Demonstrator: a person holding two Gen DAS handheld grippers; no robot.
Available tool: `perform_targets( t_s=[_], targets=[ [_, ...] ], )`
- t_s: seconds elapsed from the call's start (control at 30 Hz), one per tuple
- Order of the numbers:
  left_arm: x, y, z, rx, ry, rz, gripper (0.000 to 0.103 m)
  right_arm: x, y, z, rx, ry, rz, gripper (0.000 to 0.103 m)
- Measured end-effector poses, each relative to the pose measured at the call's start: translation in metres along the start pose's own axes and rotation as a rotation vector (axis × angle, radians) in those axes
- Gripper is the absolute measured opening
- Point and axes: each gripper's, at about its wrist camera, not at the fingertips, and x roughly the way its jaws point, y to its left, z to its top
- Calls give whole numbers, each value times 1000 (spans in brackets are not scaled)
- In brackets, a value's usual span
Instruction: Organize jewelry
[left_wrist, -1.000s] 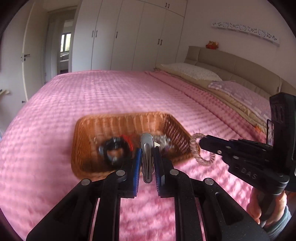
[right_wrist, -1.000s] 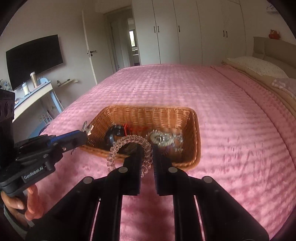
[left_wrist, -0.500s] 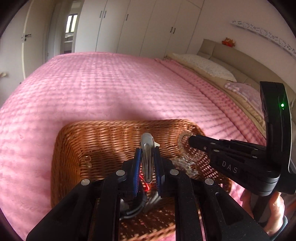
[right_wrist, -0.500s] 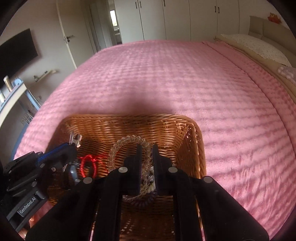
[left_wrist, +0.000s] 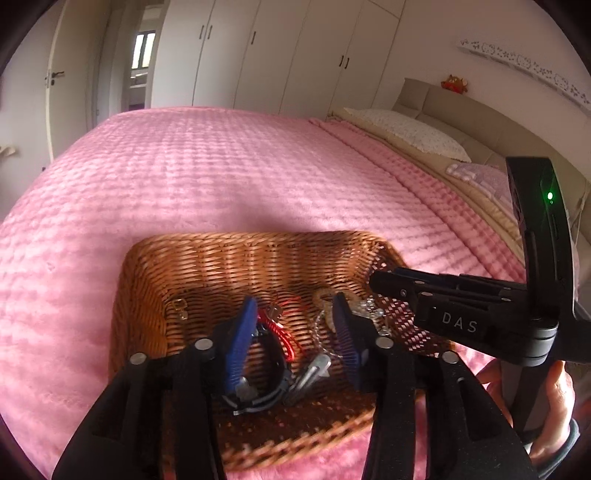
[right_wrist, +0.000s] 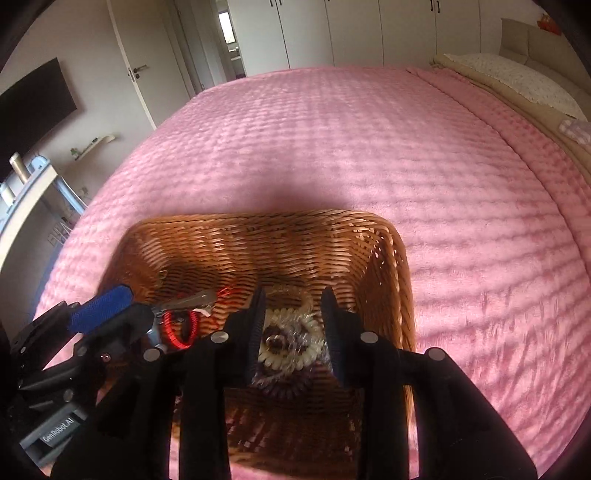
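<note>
1. Two tongs of mine hang over one woven wicker basket (left_wrist: 155, 295) — rectangular, open weave, brown, sitting on a fuzzy pink ribbed bedspread (left_wrist: 221, 177).
2. Left tongs (left_wrist: 291, 336): jaws opening, ridged blue pads, nothing pinched btwn them. Below the gap lie a silver metal hair clip (left_wrist: 310, 369), a black strap-like band (left_wrist: 275, 354) and a red cord loop (left_wrist: 284, 332), all on the basket floor.
3. Right tongs (right_wrist: 293, 325): jaws opening too, black ridged pads, not pressing anything. Pale spiral coil hair tie (right_wrist: 291, 358) lies under the gap w/ a sparkly beaded piece; can't tell what exactly.
4. Both tongs tilt downward into the basket, right one steeper.
5. My right hand (left_wrist: 554, 398) wraps its handle, lower right in the left view.
</note>
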Motion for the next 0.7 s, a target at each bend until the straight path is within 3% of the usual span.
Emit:
perform_targets(
  t_s=[0.03,0.07,0.13,0.23,0.37,0.5,0.7],
  targets=[
    [-11,-2,-1,1,-17,-4,46,-8,0,-3,5,-9,14,32],
    [-22,-5,-3,5,-34,-7,47,-20,1,-8,7,-22,25,45],
    [-43,-10,-7,16,-63,-13,49,-40,3,-18,4,-63,32,58],
    [-77,-22,-21,38,-119,7,57,-76,8,-41,-8,-135,51,59],
    [-118,-34,-48,58,-200,46,69,-116,14,-80,-27,-239,39,69],
    [-147,-37,-76,58,-282,109,75,-144,24,-120,-70,-368,-23,76],
    [-164,-43,-122,87,-405,265,81,-160,40,-169,-112,-592,-133,90]
  ],
)
